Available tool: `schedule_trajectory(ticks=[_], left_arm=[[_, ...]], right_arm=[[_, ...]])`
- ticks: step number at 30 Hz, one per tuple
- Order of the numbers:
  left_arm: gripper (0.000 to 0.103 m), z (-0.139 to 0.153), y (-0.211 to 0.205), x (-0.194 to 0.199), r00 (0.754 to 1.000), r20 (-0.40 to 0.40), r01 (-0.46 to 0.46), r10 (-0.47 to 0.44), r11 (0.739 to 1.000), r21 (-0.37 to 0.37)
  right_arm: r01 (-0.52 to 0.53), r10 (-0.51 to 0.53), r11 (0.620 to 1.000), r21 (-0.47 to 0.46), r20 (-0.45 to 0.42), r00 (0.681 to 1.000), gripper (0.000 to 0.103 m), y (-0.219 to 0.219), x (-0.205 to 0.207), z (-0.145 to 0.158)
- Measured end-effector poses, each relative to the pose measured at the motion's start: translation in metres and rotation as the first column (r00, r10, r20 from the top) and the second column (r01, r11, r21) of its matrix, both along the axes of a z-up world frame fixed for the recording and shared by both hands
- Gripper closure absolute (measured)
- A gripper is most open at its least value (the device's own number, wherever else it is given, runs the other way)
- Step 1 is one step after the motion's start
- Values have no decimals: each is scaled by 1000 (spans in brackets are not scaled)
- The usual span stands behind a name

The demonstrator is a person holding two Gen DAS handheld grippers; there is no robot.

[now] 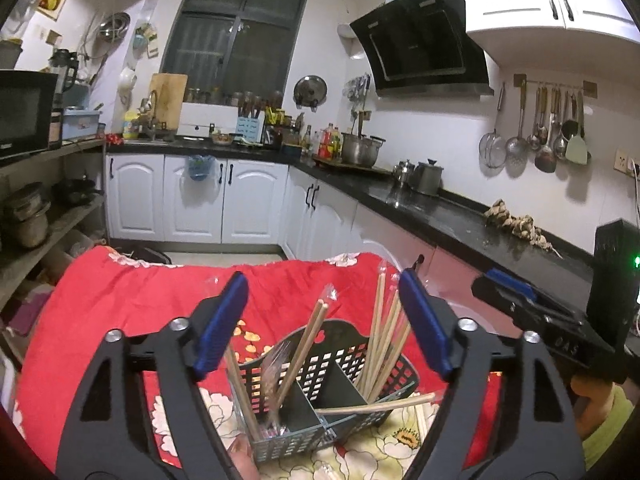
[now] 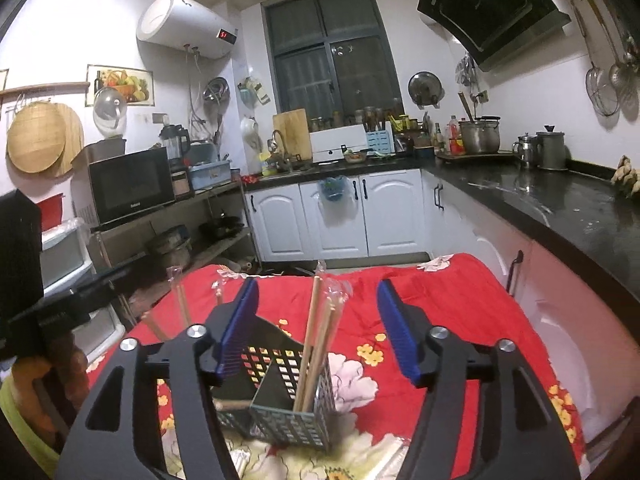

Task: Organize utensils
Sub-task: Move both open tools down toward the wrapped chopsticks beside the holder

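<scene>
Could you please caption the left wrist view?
Open left claw above grey slotted plastic caddy holding wooden chopsticks.

We're in a home kitchen: hood [image 1: 420,36] far right, sink [image 2: 298,166] under window [image 2: 332,52], microwave [image 2: 130,184] left, ladles [image 1: 540,128] hung on right wall.

Wooden chopsticks [image 1: 382,344]; perforated plastic basket [image 1: 344,364]; floral cloth [image 1: 132,300].

The right gripper [image 2: 316,320] is held wide open above a gray basket [image 2: 296,420] that is set on a red flowery cloth [image 2: 460,312]. Wooden chopsticks [image 2: 316,344] are stood up in the basket, between the blue pads [image 2: 240,324] but not touched by them.
</scene>
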State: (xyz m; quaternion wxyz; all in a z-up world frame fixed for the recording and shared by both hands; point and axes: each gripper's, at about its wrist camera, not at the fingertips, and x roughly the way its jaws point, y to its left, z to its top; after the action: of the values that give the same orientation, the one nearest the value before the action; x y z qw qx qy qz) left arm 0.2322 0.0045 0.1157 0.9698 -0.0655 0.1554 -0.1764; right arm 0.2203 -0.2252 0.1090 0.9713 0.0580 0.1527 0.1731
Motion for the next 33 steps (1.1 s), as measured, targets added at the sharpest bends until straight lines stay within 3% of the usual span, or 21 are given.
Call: schedule_trajectory(ticks=[3,5,20,33], left_arm=[[13,5,1,-6,1000,-8,1,-1,1000,-5],[11,5,1,-11,1000,-13,1,-1,1000,1],[11,-12,6,-46,997,-75,-1,-1,999,-34],[11,-34,-2,-72,993,-121,17,-18,1000,-14]], right_arm=[[-3,3,1000,-7,-10,1000,35,-4,-8,1],[-1,1,1000,-16,-19,1000,29,-5,-14,0],[-7,5,999,-37,-48,999,22,-10,-40,-5],[-11,7,998,-54,-64,998,19,-15,-67,-15]])
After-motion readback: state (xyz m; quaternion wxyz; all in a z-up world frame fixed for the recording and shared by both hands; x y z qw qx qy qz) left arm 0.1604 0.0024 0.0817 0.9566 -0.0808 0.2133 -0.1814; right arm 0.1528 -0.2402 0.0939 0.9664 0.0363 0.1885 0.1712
